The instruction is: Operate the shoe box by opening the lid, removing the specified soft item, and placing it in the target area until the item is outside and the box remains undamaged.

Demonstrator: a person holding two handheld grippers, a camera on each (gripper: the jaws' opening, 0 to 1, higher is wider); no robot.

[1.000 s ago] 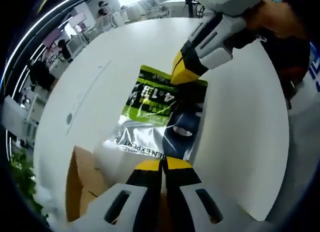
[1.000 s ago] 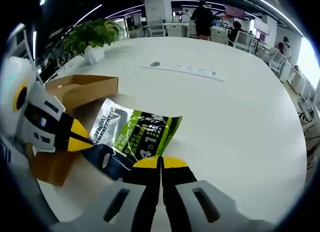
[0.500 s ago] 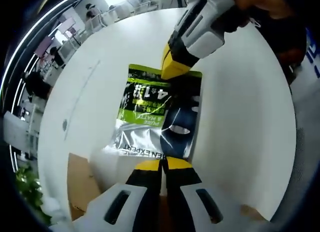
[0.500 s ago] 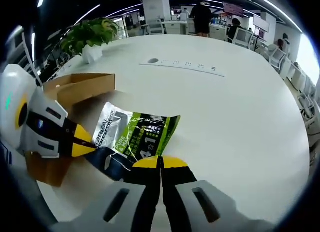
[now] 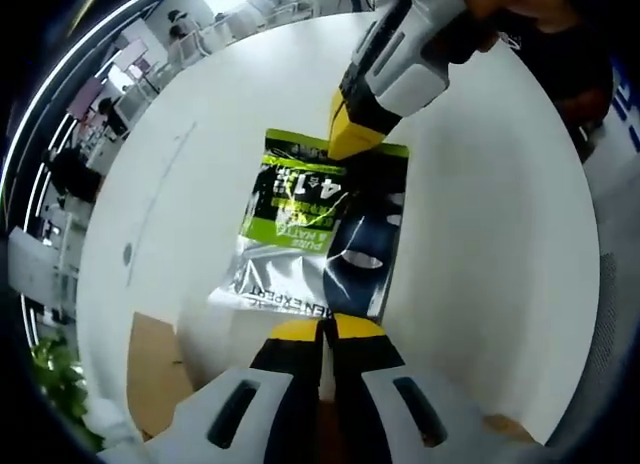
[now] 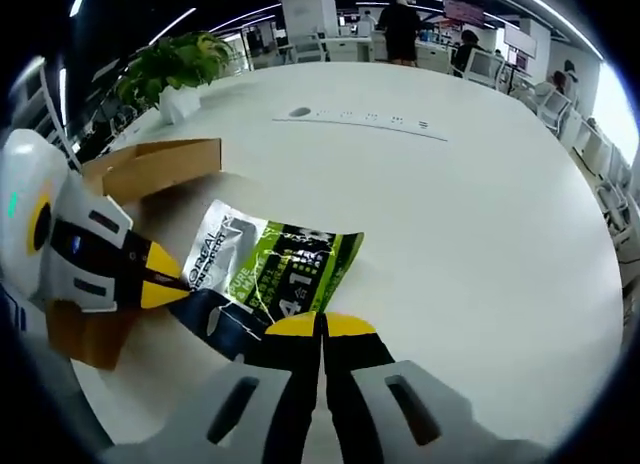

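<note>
A soft green, silver and dark blue pouch (image 5: 318, 229) hangs stretched over the white table (image 5: 200, 184), held at both ends. My left gripper (image 5: 327, 329) is shut on its near dark blue edge. In the left gripper view my right gripper (image 5: 352, 144) comes in from the top, shut on the far green edge. In the right gripper view my right gripper (image 6: 322, 326) is shut on the pouch (image 6: 270, 274), and the left gripper (image 6: 175, 289) pinches the other end from the left. The open brown shoe box (image 6: 150, 169) stands behind it.
The cardboard box (image 5: 152, 374) sits low left in the left gripper view. A potted plant (image 6: 180, 69) stands on the table's far left. A power strip (image 6: 360, 119) lies flush in the table. People and desks fill the background. A person's hand (image 5: 520, 9) holds the right gripper.
Both views have shifted slightly with the hands. The pouch stays held between the two shut grippers, now a little farther from the box.
</note>
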